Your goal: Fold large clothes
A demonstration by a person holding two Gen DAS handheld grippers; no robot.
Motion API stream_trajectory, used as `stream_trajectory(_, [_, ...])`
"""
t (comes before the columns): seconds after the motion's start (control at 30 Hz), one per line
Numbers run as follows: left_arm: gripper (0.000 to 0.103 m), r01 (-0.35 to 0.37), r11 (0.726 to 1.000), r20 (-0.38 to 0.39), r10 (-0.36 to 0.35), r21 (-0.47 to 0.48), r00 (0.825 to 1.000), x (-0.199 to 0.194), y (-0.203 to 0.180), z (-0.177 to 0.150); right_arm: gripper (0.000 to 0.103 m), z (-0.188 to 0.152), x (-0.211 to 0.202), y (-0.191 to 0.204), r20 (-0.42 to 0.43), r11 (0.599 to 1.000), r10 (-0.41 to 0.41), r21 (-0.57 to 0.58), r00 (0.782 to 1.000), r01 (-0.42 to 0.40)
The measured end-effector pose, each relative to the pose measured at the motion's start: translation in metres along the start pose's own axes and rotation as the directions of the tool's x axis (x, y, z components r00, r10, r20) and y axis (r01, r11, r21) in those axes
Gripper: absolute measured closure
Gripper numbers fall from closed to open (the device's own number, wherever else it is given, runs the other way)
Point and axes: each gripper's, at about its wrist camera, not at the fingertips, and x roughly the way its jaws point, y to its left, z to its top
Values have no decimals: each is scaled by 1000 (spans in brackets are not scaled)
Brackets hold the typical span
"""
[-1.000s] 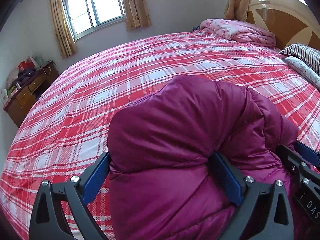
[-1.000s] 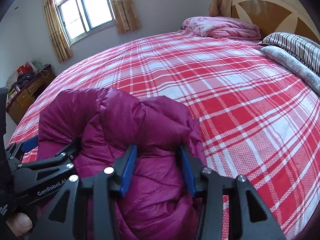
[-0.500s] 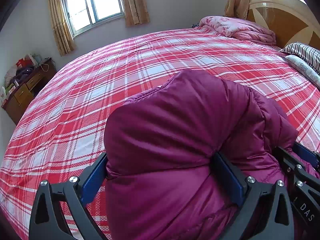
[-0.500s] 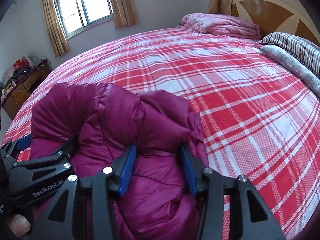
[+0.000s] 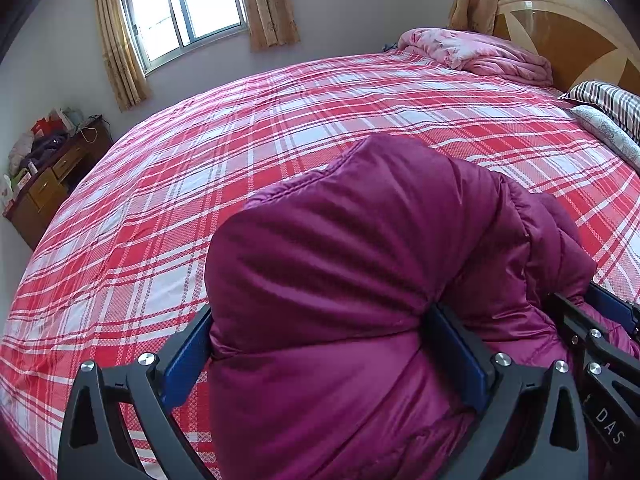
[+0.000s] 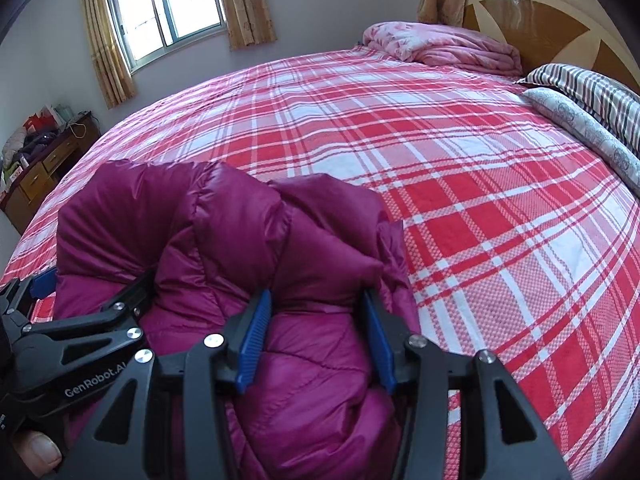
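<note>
A magenta puffer jacket [image 5: 360, 248] lies bunched on the red plaid bed [image 5: 200, 168]. My left gripper [image 5: 320, 332] is shut on a thick fold of it, blue pads pressed into both sides. My right gripper [image 6: 316, 312] is shut on another fold of the same jacket [image 6: 224, 224], just to the right of the left gripper [image 6: 80, 312]. The right gripper also shows at the right edge of the left wrist view [image 5: 600, 328]. The jacket's lower part is hidden under the grippers.
A folded pink quilt [image 6: 440, 46] lies at the head of the bed by the wooden headboard [image 6: 560, 20]. Striped and patterned pillows [image 6: 588, 92] lie at the right. A wooden dresser [image 5: 44, 184] with clutter stands at the left, below a curtained window [image 5: 184, 0].
Both grippers, still holding the jacket, have shifted slightly; the bed pattern sits a little lower and nearer in both views. The grips have not changed.
</note>
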Motion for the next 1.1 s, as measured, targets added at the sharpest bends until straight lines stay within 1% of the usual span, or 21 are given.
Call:
stream_trajectory(0.7, [1,2,1000,-8,-2,4,1000,2,-2,1,52,-1,1,-2,-6,1000,2,4,1000,-2])
stream_trajectory(0.77, [1,13,1000,-17,-13,11,1000,1,-2,2,52,0,1,-3,-11,1000,12,8,1000,-12])
stream_trajectory(0.8, [1,30,999,-24,-29,14,999,-1,0,3,51,0,-1,-4,-11,1000,26,11,1000,-26])
stream_trajectory(0.87, [1,68,998,-26,-68,2,997,-17,11,2,44,1,-13,-11,5,995,96,24,995,-96])
stream_trajectory(0.9, [1,98,995,9,-98,-22,995,-31,21,-1,40,0,-23,-17,31,991,128,41,991,-129])
stream_trajectory(0.93, [1,128,991,43,-126,-44,991,-44,30,-6,27,-2,-35,-25,69,987,141,68,988,-146])
stream_trajectory(0.97, [1,168,984,78,-164,-60,983,-59,40,-13,16,-5,-47,-37,114,984,135,104,984,-147])
stream_trajectory(1.03, [1,218,972,88,-210,-83,974,-70,52,-24,14,-8,-55,-55,139,975,145,146,980,-165])
stream_trajectory(1.1, [1,269,955,88,-260,-121,962,-73,64,-38,14,-7,-51,-68,111,966,170,179,979,-188])
